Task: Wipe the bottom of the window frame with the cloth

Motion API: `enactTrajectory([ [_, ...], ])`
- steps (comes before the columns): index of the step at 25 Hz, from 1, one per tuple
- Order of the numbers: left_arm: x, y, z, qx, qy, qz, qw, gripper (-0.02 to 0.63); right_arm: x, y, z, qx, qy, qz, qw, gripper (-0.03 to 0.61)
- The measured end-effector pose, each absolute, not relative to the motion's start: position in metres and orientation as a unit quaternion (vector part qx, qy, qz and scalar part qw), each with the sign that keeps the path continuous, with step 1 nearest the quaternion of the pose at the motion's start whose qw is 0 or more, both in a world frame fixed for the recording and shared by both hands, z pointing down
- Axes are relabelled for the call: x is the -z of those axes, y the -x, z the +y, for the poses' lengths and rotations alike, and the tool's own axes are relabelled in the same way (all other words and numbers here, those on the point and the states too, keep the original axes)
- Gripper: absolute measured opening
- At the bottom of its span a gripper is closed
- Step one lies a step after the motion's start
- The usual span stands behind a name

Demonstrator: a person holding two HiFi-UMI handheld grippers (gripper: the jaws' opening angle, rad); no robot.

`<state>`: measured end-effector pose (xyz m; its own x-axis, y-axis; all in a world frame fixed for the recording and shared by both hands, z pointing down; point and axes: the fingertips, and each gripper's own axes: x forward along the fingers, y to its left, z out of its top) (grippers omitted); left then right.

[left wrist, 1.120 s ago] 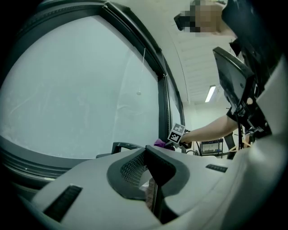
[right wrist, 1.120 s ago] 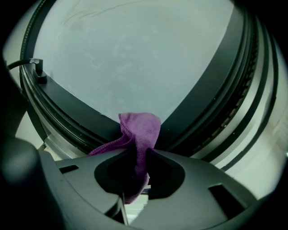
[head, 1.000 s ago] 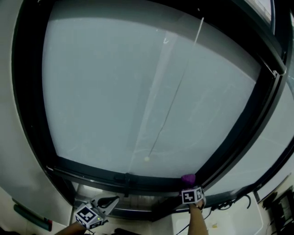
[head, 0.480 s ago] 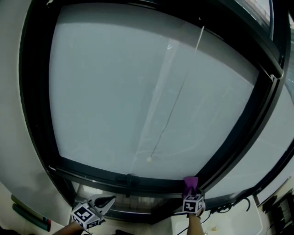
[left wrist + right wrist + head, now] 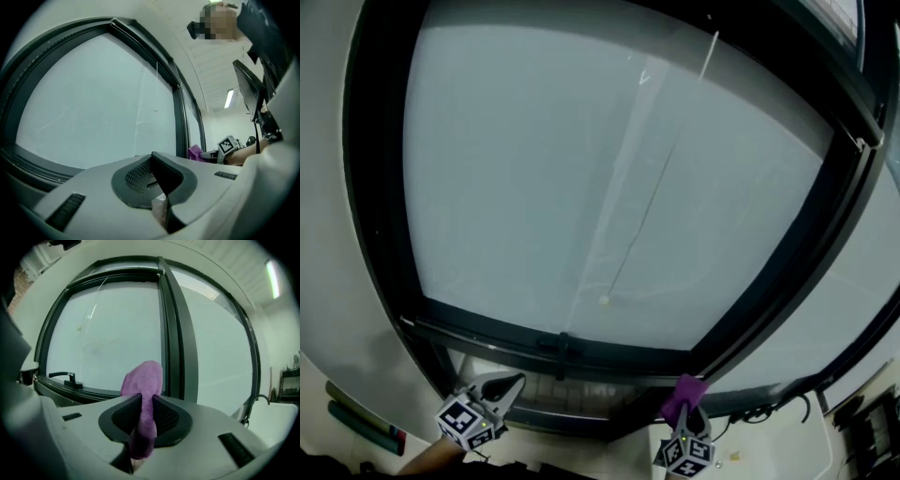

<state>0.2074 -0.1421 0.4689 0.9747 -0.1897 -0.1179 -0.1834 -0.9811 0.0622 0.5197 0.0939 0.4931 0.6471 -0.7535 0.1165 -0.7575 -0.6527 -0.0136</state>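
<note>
My right gripper (image 5: 686,414) is shut on a purple cloth (image 5: 682,394), low in the head view. It hangs just below the window frame's bottom rail (image 5: 487,335), near the right corner and apart from it. In the right gripper view the cloth (image 5: 144,385) sticks up from between the jaws of the right gripper (image 5: 143,401), with the bottom rail (image 5: 70,390) to the left. My left gripper (image 5: 508,382) is shut and empty at the lower left, under the rail. In the left gripper view its jaws meet at the left gripper (image 5: 152,158), and the cloth (image 5: 194,152) shows beyond them.
A black window handle (image 5: 562,345) sits mid-rail. A blind cord ends in a bead (image 5: 604,300) against the glass. A dark upright post (image 5: 787,253) bounds the pane on the right. Green markers (image 5: 361,417) lie at the lower left and a cable (image 5: 769,412) at the lower right.
My right gripper has dropped down and back from the frame's bottom right corner, taking the cloth with it. The left gripper has hardly moved.
</note>
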Motion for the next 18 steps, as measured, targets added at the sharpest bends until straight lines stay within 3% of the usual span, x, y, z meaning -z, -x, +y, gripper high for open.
enactTrajectory([
  [4, -0.472, -0.198, -0.146, 0.07, -0.989, -0.121, 0.041, 0.005, -0.512, -0.485, 0.107, -0.042, -0.899, -0.436, -0.024, 0.072],
  [18, -0.475, -0.138, -0.164, 0.059, -0.98, -0.185, 0.05, 0.005, -0.507, -0.412, 0.071, -0.004, -0.859, -0.511, -0.037, 0.066],
])
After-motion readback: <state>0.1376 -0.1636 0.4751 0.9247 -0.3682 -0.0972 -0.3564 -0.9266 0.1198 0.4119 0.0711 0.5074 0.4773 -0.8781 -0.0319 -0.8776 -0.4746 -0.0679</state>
